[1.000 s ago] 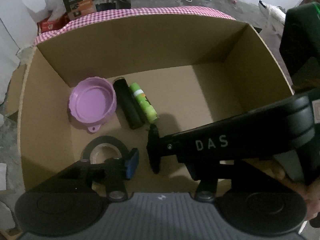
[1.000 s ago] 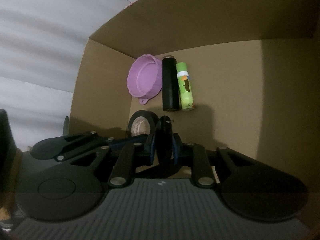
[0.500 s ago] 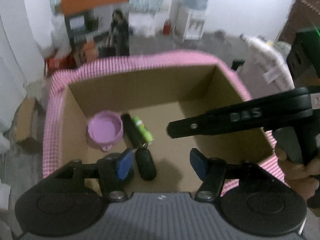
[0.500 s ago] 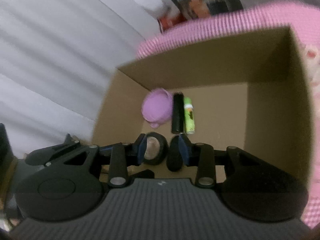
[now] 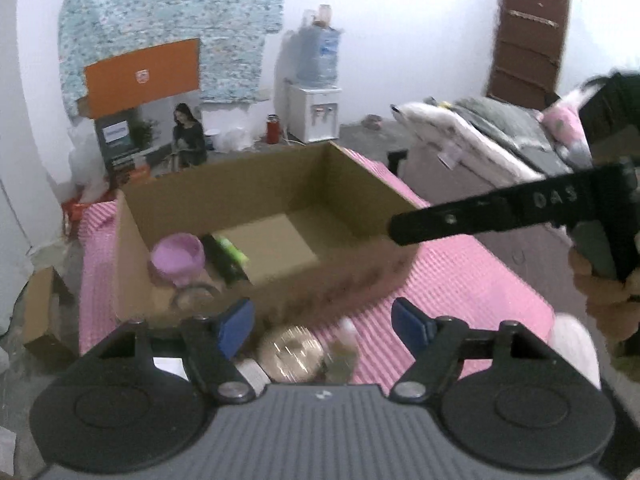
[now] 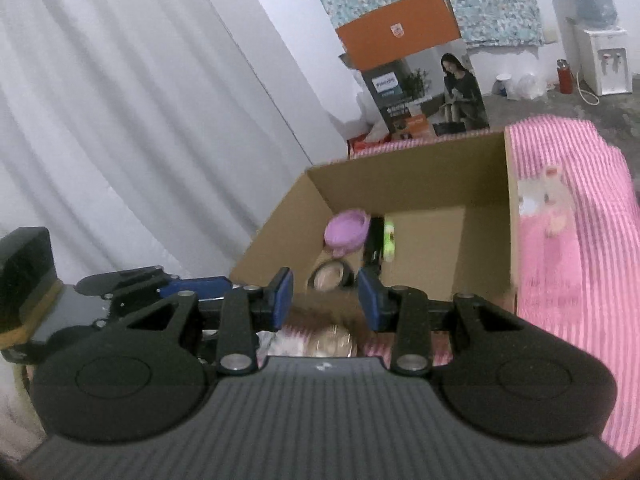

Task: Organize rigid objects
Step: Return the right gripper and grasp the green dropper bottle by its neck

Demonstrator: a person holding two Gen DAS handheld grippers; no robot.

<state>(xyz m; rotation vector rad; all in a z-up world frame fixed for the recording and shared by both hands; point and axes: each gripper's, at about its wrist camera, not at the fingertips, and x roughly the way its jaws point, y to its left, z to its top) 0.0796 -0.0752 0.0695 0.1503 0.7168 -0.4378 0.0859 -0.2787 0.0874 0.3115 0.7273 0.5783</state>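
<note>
An open cardboard box (image 5: 360,184) (image 6: 488,216) sits on a pink checked cloth (image 5: 472,280). Inside lie a purple bowl (image 5: 178,258) (image 6: 346,230), a black cylinder (image 5: 222,260) (image 6: 374,240), a green tube (image 5: 234,250) (image 6: 389,240) and a tape roll (image 5: 192,298) (image 6: 330,276). My left gripper (image 5: 322,324) is open and empty, above the cloth in front of the box. My right gripper (image 6: 325,300) is open and empty, above the box's near wall; it also shows in the left wrist view (image 5: 500,212). A round shiny metal object (image 5: 290,354) (image 6: 330,344) lies on the cloth below both grippers.
Other small items (image 5: 346,344) lie blurred on the cloth next to the metal object. A pink item (image 6: 554,216) lies on the cloth right of the box. A white curtain (image 6: 140,120) hangs at the left. A printed carton (image 6: 424,92) and water dispenser (image 5: 316,112) stand behind.
My right gripper opened and let go of a dark oval object inside the box. Both grippers then pulled up and back out of the box, and stand open in front of it.
</note>
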